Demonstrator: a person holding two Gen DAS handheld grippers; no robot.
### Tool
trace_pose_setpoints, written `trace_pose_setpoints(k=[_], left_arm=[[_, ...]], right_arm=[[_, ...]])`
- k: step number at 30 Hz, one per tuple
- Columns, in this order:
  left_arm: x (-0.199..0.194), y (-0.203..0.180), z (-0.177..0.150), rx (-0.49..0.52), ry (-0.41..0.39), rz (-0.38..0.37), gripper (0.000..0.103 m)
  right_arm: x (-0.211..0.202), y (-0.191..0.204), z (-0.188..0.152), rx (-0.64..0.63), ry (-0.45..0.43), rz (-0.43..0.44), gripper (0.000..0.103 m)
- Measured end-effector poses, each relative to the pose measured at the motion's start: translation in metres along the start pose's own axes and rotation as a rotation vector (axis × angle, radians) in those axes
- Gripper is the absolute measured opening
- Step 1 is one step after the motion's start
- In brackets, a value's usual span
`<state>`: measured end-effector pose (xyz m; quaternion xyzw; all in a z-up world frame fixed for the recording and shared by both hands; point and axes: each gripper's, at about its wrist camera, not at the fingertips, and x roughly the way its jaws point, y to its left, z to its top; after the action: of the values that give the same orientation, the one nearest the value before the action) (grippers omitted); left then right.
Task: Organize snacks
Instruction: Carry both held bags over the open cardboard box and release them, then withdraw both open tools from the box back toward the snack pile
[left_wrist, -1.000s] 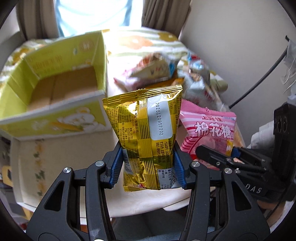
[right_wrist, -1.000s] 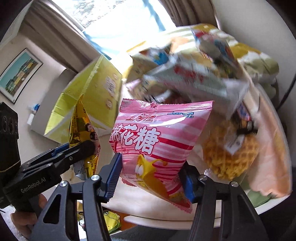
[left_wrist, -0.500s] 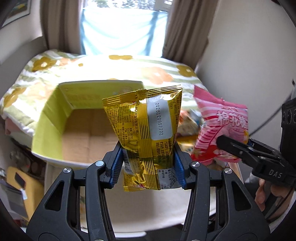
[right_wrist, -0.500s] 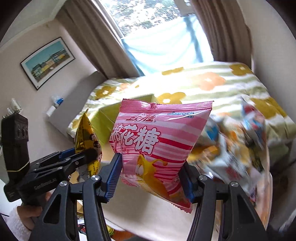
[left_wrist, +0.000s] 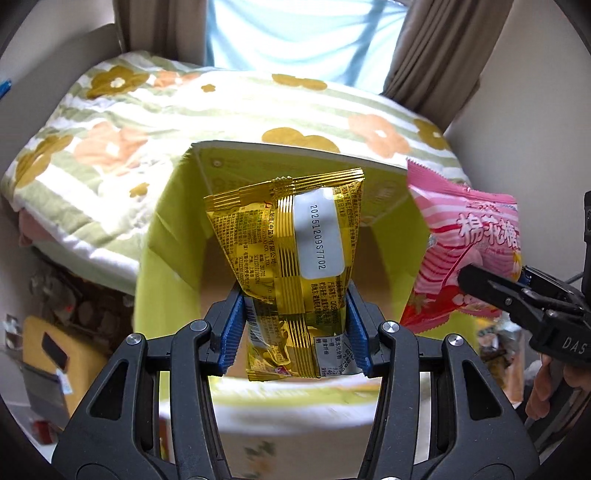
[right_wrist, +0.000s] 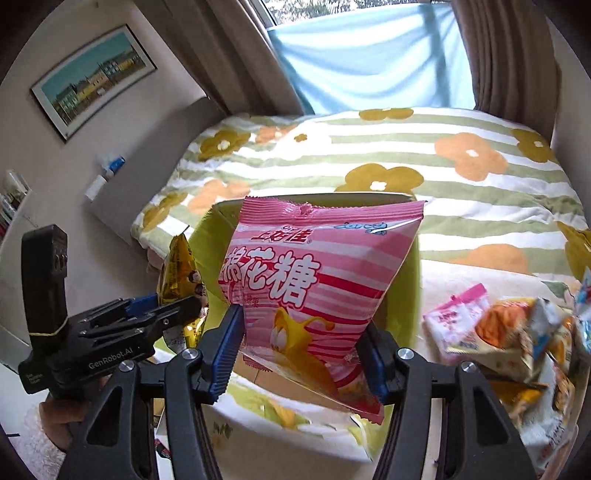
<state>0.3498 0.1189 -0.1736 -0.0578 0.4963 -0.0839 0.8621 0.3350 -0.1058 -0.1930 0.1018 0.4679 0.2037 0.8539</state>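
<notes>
Left wrist view: bed (left_wrist: 229, 110) with a striped flower blanket fills the back, blue curtain (left_wrist: 303, 37) and brown drapes above it. In front sits an open yellow-green box (left_wrist: 173, 236), flaps up, brown cardboard floor showing inside. The left gripper (left_wrist: 295, 325) is clamped on the lower part of a gold snack bag (left_wrist: 291, 258), held upright over the box opening, back side with date sticker facing the camera, blue pads pressing both sides. At the right edge the right gripper (left_wrist: 491, 291) is closed on a pink snack bag (left_wrist: 465, 251), beside the gold one, at the box's right wall. Right wrist view: pink bag upright between the fingers (right_wrist: 229, 343), over the same box; the left gripper is to its left with the gold bag seen edge-on. A pile of loose snack packets (right_wrist: 509, 339) lies on the table (right_wrist: 325, 439) to the right, blurred, so kinds can't be told. Framed picture (right_wrist: 92, 81) on the left wall.
</notes>
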Motion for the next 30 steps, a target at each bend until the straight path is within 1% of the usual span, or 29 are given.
trace_pose_setpoints(k=[4, 7, 9, 10, 11, 12, 14, 18, 23, 26, 28, 29, 30], left_arm=[[0.027, 0.014, 0.019, 0.039, 0.047, 0.0, 0.045], [0.046, 0.02, 0.03, 0.073, 0.086, -0.001, 0.046], [0.055, 0.018, 0.033, 0.102, 0.101, 0.011, 0.063], [0.057, 0.016, 0.032, 0.116, 0.104, 0.026, 0.091], [0.059, 0.015, 0.031, 0.129, 0.099, 0.05, 0.103], [0.059, 0.014, 0.03, 0.138, 0.086, 0.056, 0.103], [0.058, 0.015, 0.027, 0.153, 0.093, 0.043, 0.103], [0.047, 0.021, 0.018, 0.134, 0.088, 0.039, 0.103], [0.028, 0.024, 0.007, 0.109, 0.068, 0.068, 0.103], [0.02, 0.027, 0.002, 0.087, 0.054, 0.068, 0.103], [0.016, 0.028, -0.001, 0.071, 0.054, 0.058, 0.103], [0.014, 0.029, -0.002, 0.066, 0.057, 0.056, 0.103], [0.013, 0.028, -0.004, 0.063, 0.056, 0.06, 0.103]], right_arm=[[0.03, 0.005, 0.011, 0.018, 0.041, -0.029, 0.054], [0.044, 0.006, 0.014, 0.04, 0.066, -0.058, 0.054], [0.048, 0.006, 0.013, 0.049, 0.075, -0.078, 0.055], [0.048, 0.006, 0.012, 0.052, 0.078, -0.085, 0.055], [0.05, 0.004, 0.011, 0.057, 0.083, -0.095, 0.055], [0.05, 0.004, 0.011, 0.06, 0.087, -0.103, 0.055], [0.051, 0.002, 0.009, 0.061, 0.099, -0.123, 0.055], [0.056, -0.002, 0.003, 0.051, 0.133, -0.146, 0.055], [0.064, -0.003, 0.003, 0.042, 0.178, -0.133, 0.056], [0.069, 0.0, 0.009, 0.022, 0.179, -0.11, 0.056], [0.073, 0.004, 0.013, -0.005, 0.173, -0.121, 0.061], [0.076, 0.005, 0.015, -0.015, 0.166, -0.149, 0.08], [0.078, 0.006, 0.014, -0.019, 0.164, -0.167, 0.103]])
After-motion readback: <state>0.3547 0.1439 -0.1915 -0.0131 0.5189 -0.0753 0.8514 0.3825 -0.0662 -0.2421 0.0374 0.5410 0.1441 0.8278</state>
